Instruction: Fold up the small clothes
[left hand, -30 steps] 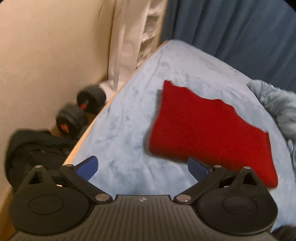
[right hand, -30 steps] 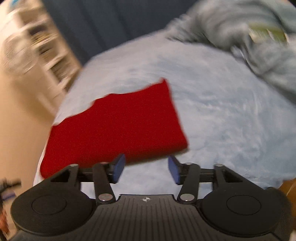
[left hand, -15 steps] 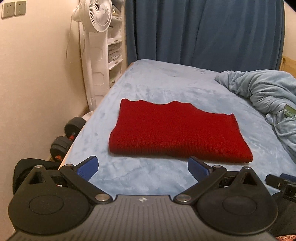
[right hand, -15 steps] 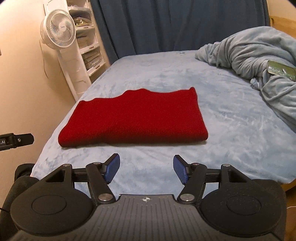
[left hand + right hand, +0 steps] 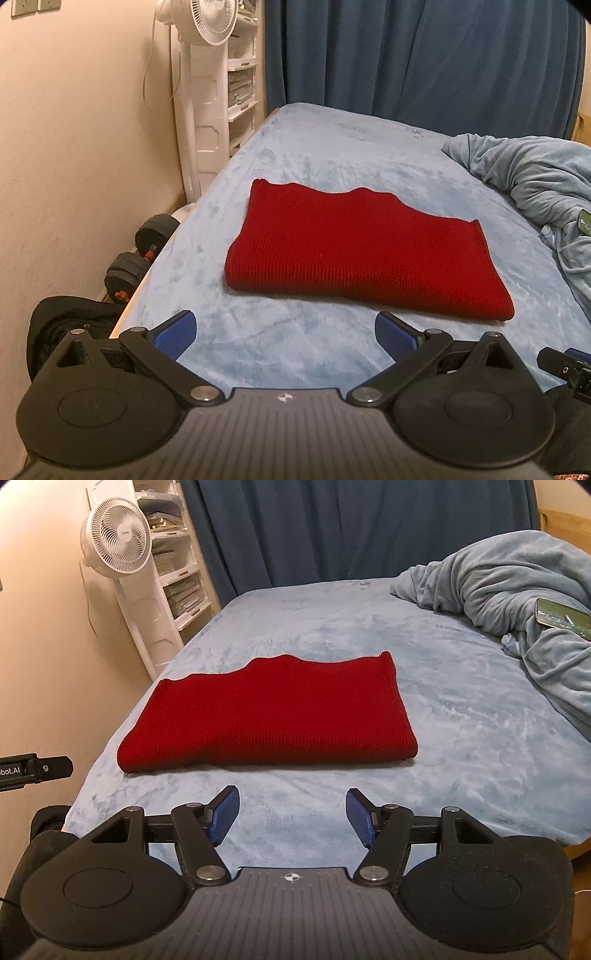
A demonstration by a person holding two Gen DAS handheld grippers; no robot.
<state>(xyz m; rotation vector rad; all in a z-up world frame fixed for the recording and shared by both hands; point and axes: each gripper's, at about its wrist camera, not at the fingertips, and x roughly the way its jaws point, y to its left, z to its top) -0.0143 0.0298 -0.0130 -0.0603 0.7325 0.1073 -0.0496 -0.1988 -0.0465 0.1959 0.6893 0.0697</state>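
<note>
A red knitted garment (image 5: 354, 258) lies folded flat into a rough rectangle on the pale blue bed cover (image 5: 332, 158), its near edge a thick rounded fold and its far edge wavy. In the left wrist view it sits at about 12 to 1 o'clock from the left gripper (image 5: 284, 332), beyond the fingertips and apart from them, with a strip of bare cover between. That gripper's jaws stand wide apart with nothing between them; its blue pads (image 5: 173, 332) touch nothing.

In the right wrist view the garment (image 5: 273, 716) lies at about 11 to 12 o'clock from the right gripper (image 5: 291, 818), again clear of the fingertips. These jaws are also spread, less widely, and empty.

A crumpled grey-blue blanket (image 5: 517, 594) is heaped at 2 o'clock, with a small dark rectangular item (image 5: 561, 617) resting on it. A white standing fan (image 5: 118, 541) and white shelves (image 5: 177, 572) stand at 10 o'clock beside a dark blue curtain (image 5: 424, 55). Black dumbbells (image 5: 144, 254) lie on the floor by the bed at 9 o'clock in the left view.
</note>
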